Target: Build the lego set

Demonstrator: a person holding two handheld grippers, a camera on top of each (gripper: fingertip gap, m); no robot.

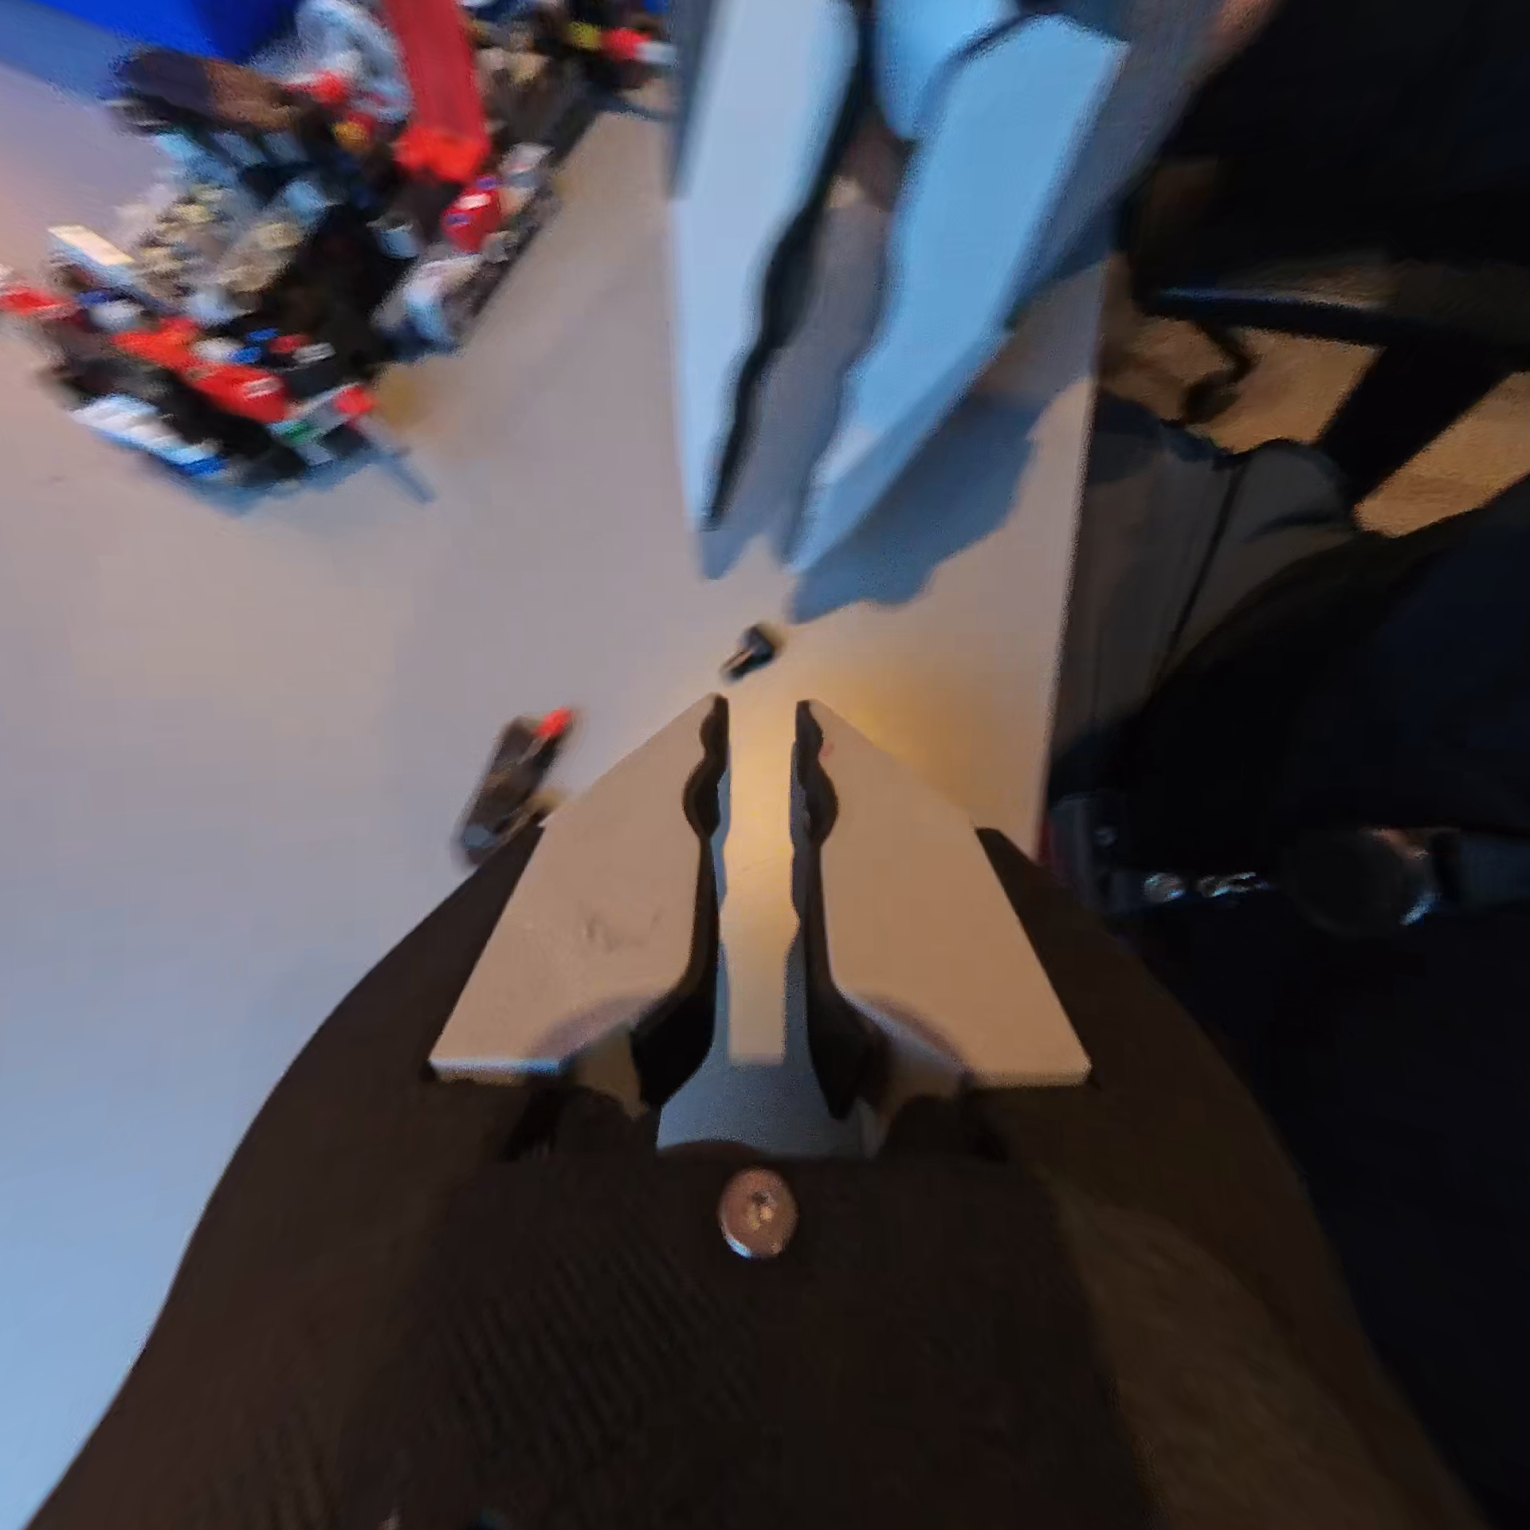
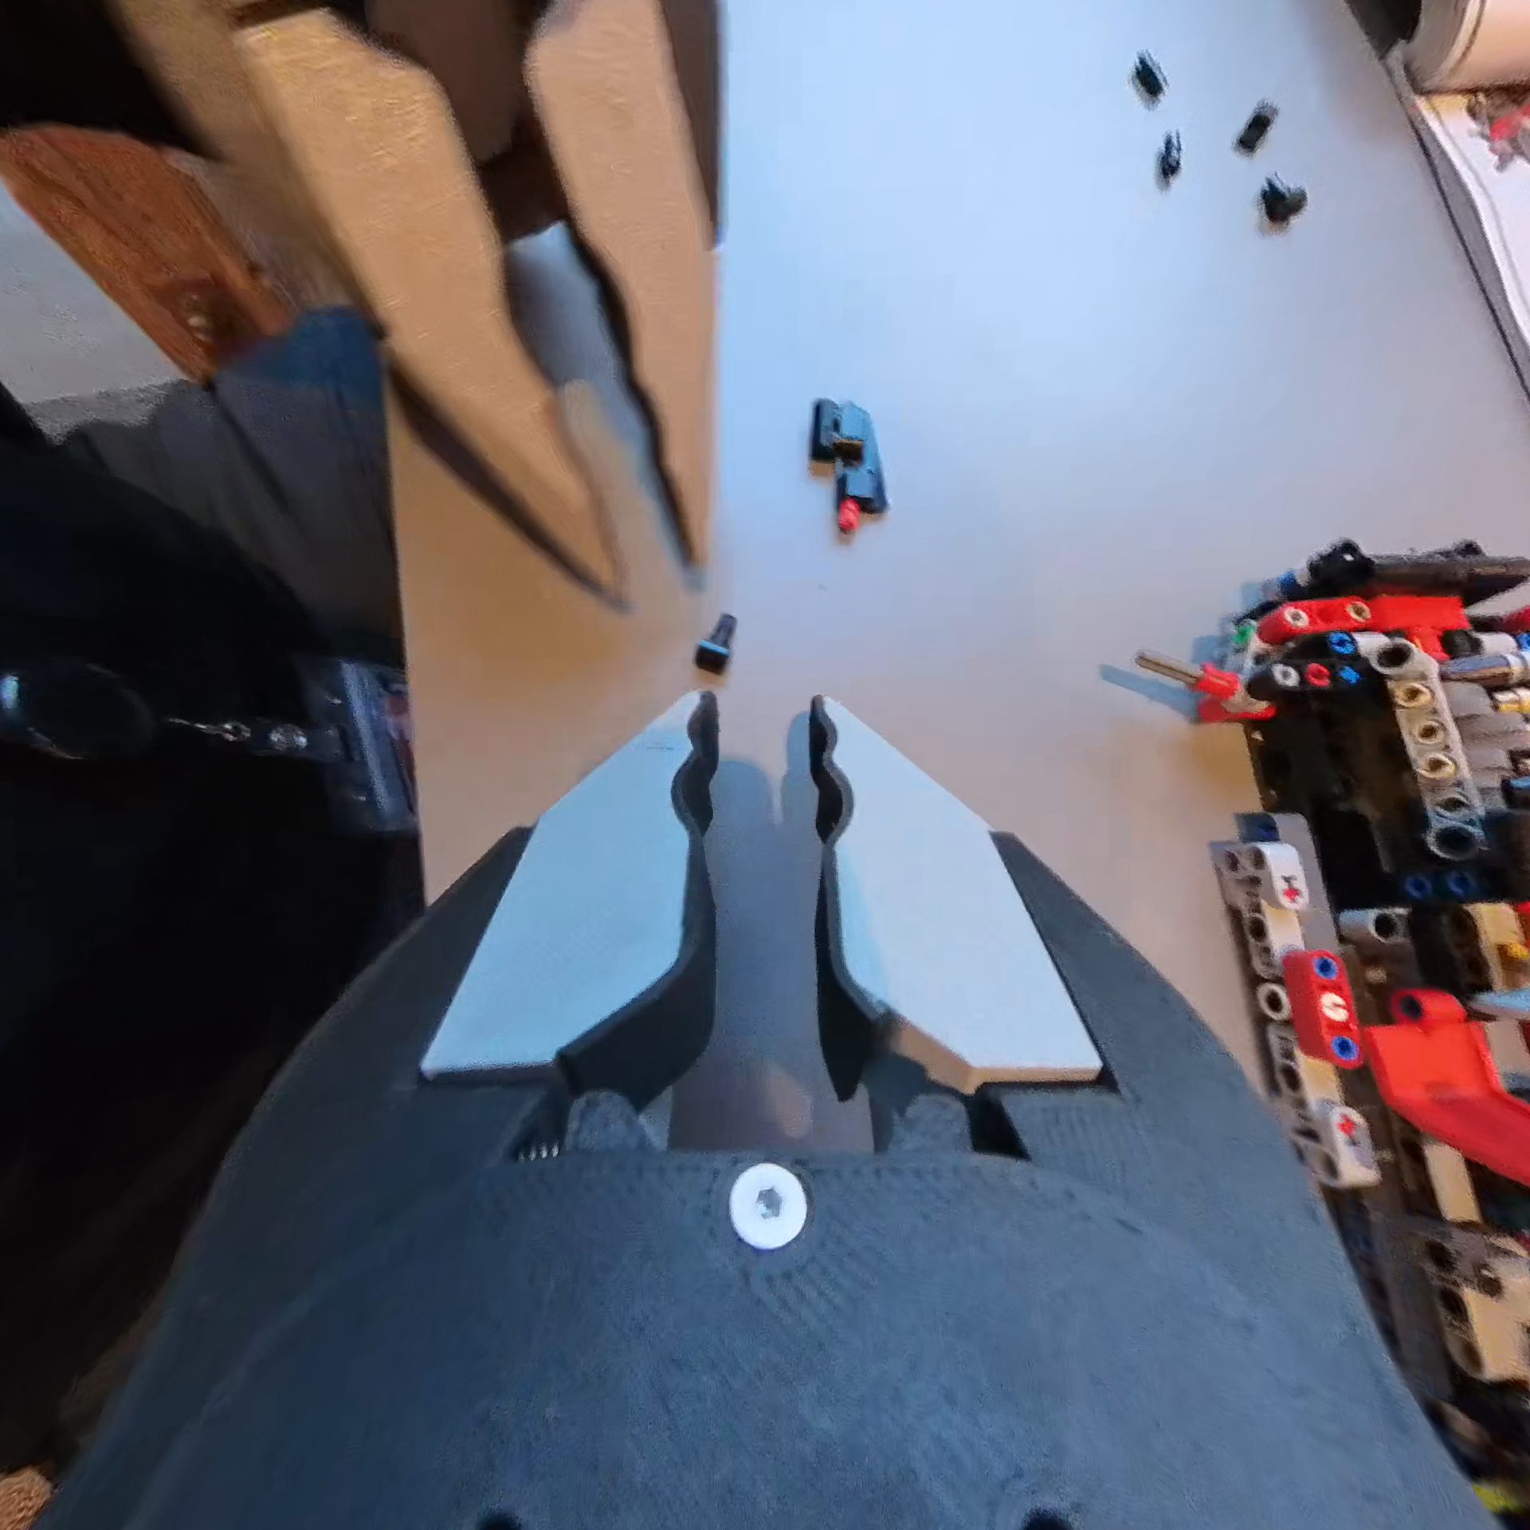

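A small black pin (image 1: pixel 749 650) lies on the white table, just past my left gripper (image 1: pixel 762 712), which is open and empty. The same pin (image 2: pixel 716 642) lies just ahead and left of my right gripper (image 2: pixel 760 708), also open and empty. The two grippers face each other over the pin: the right one (image 1: pixel 766 555) shows blurred in the left wrist view, the left one (image 2: pixel 658 588) in the right wrist view. A black sub-assembly with a red pin (image 2: pixel 853 464) (image 1: pixel 513 778) lies farther out. The large red, black and grey lego model (image 2: pixel 1391 786) (image 1: pixel 223 331) stands beside it.
Several loose black pins (image 2: pixel 1167 153) lie at the far end of the table (image 2: pixel 1035 372). A booklet (image 2: pixel 1490 207) lies at the far right edge. A person in dark clothing with a hanging badge clip (image 2: pixel 356 745) stands at the table's edge.
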